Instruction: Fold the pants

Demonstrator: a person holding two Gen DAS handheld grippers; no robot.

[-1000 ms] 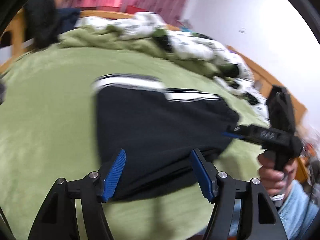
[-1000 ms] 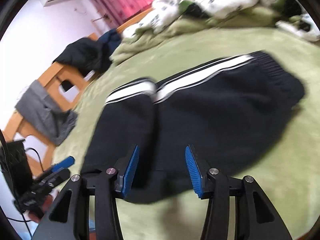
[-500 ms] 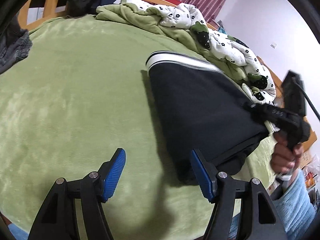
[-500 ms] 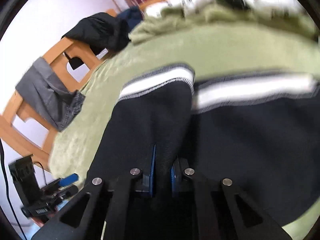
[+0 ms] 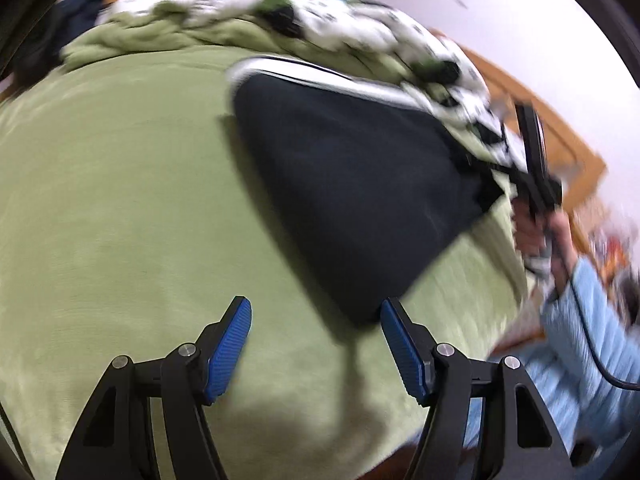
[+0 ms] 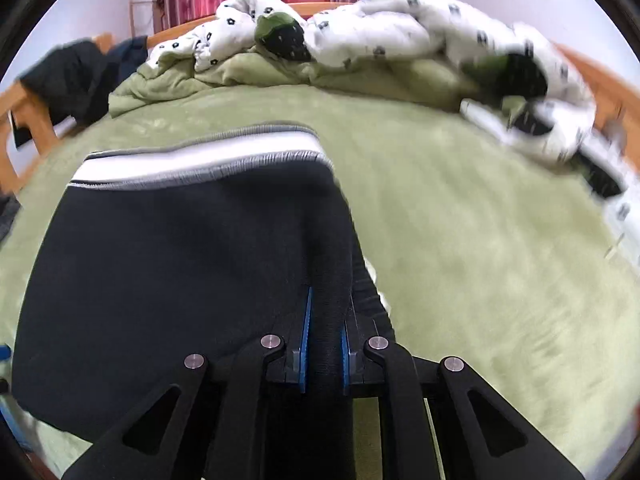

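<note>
The black pants [image 5: 352,184] with a white-striped waistband lie folded on the green blanket [image 5: 120,200]. My left gripper [image 5: 316,340] is open and empty, just in front of the pants' near corner. My right gripper [image 6: 325,340] is shut on the right edge of the pants [image 6: 180,264], which spread to its left, waistband [image 6: 200,160] at the far end. In the left wrist view the right gripper [image 5: 536,176] holds the pants' far right corner.
A white flowered quilt [image 6: 400,28] and bunched green bedding lie along the far side of the bed. A wooden bed frame [image 5: 560,128] runs on the right. Dark clothes [image 6: 72,76] hang on a wooden chair at the far left.
My right gripper closed on the pants' edge and has carried it rightwards across the bed. My left gripper stays open and now faces the near corner of the pants.
</note>
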